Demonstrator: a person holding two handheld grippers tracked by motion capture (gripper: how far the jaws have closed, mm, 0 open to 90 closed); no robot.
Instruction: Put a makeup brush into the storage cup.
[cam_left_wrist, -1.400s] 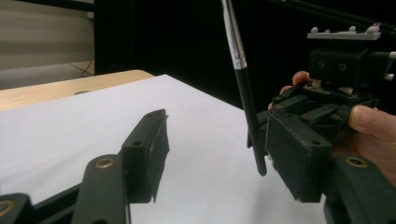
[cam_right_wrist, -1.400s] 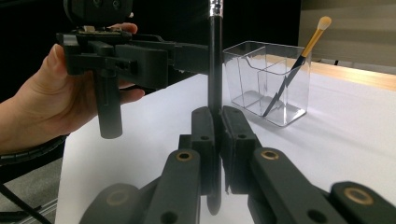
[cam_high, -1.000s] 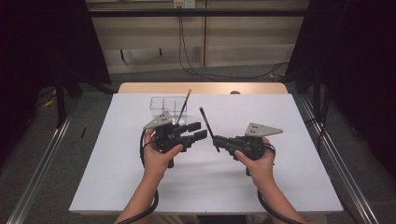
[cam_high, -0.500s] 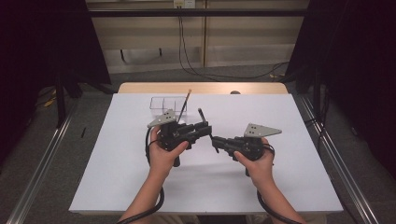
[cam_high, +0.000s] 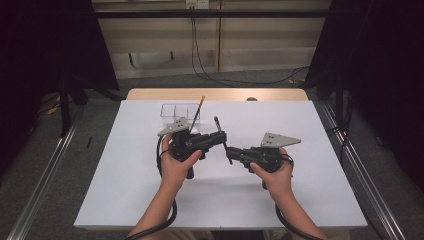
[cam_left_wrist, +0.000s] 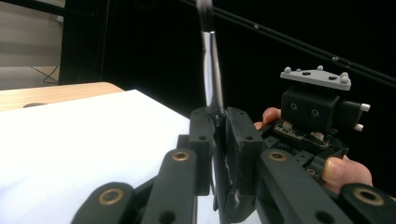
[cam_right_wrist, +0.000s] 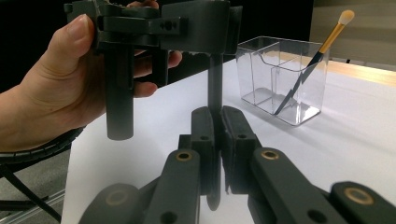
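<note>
A black-handled makeup brush (cam_high: 218, 123) with a silver ferrule (cam_left_wrist: 212, 79) stands tilted above the middle of the white table. My right gripper (cam_high: 230, 150) is shut on its lower handle (cam_right_wrist: 215, 88). My left gripper (cam_high: 220, 136) comes in from the left and grips the brush higher up. Its jaws have just been closing and now press on the shaft (cam_left_wrist: 219, 116). In the right gripper view my own jaws (cam_right_wrist: 218, 116) hold the handle, with the left gripper (cam_right_wrist: 196, 23) above them.
A clear divided container (cam_high: 180, 111) stands behind the left gripper, holding a gold-handled brush (cam_high: 199, 107) that leans to the right (cam_right_wrist: 322, 46). The white table sheet (cam_high: 125, 175) spreads wide around both hands. Dark curtains flank the table.
My left gripper has moved right to the brush held by the right gripper and its jaws have shut on the shaft. The right hand has stayed put.
</note>
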